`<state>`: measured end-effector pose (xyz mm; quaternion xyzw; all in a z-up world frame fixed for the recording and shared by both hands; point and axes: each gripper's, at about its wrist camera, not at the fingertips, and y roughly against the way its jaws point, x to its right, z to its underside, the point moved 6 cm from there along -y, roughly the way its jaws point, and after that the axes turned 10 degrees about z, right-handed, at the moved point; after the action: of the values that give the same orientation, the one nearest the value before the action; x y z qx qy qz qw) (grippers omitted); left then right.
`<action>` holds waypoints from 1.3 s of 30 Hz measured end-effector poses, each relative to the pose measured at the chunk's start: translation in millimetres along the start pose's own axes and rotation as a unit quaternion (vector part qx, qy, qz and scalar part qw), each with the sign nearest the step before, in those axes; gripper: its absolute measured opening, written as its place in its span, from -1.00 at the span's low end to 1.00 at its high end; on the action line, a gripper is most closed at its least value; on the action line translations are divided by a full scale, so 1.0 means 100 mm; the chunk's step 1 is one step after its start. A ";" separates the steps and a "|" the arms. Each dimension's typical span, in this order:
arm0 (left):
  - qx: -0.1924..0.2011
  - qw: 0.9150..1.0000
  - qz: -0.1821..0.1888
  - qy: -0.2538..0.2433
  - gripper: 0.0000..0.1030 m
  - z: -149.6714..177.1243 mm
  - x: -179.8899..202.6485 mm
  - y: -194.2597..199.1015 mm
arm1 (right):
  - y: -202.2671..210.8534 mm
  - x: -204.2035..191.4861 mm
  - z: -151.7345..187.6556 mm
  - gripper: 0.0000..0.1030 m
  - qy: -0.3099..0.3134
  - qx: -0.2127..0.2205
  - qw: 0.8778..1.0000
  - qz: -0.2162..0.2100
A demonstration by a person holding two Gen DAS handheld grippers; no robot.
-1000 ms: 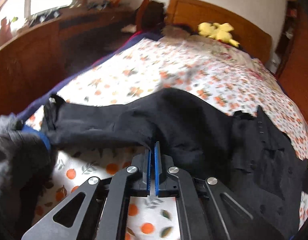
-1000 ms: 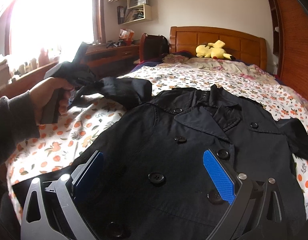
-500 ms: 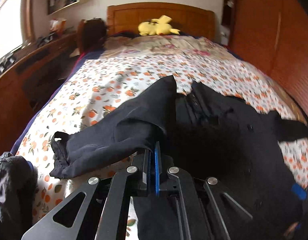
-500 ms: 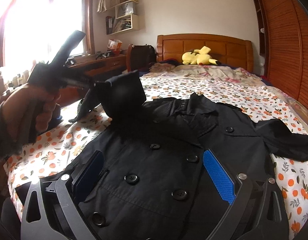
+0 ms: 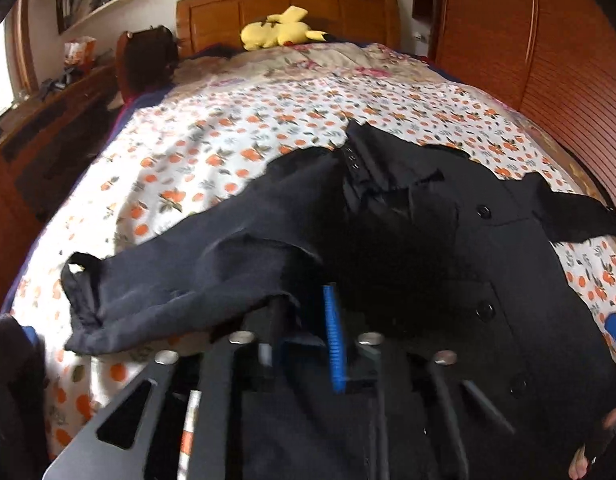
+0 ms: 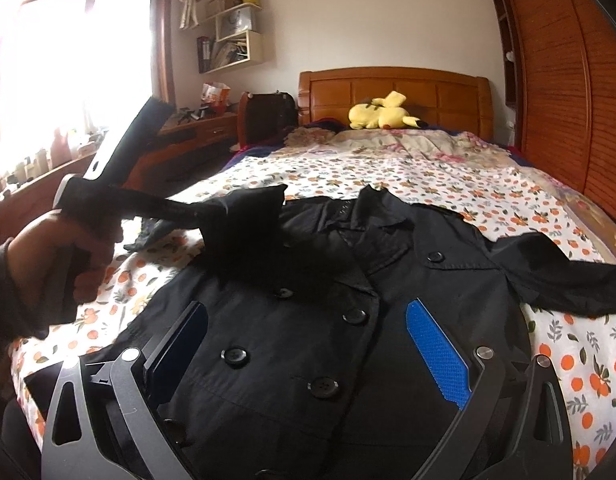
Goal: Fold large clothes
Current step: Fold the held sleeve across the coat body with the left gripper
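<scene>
A black double-breasted coat [image 6: 308, 320] lies front-up on the orange-print bedsheet [image 6: 487, 188], collar toward 12 o'clock. The left gripper [image 5: 304, 312] has its jaws slightly parted, with the coat's left sleeve [image 5: 180, 280] draped over one finger [image 5: 278, 316] above the chest. The right gripper [image 6: 308, 356] hovers over the buttons with jaws spread wide, holding nothing. A yellow plush toy [image 6: 381, 112] rests by the headboard [image 6: 391, 88].

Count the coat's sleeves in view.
2. One sleeve hangs from the left gripper, over the coat front. The other sleeve lies spread on the bedspread toward the wardrobe side. None hidden.
</scene>
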<state>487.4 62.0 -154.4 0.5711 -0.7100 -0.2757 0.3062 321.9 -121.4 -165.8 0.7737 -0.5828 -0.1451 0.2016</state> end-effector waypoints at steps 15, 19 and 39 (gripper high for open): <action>0.040 0.997 -0.034 0.055 0.58 0.70 -0.80 0.44 | -0.02 -0.08 -0.01 0.87 0.009 0.000 1.000 -0.007; 0.034 0.992 -0.080 0.095 0.58 0.70 -1.47 0.41 | -0.06 -0.16 0.01 0.87 0.016 -0.005 1.000 -0.009; -0.008 0.964 -0.071 0.257 -0.20 0.76 -2.54 -0.09 | -0.11 -0.27 0.07 0.87 0.029 -0.011 0.999 -0.018</action>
<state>477.1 311.9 -241.7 0.6694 -0.5631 -0.1463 0.4620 320.3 -94.2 -177.2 0.7854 -0.5613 -0.1331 0.2243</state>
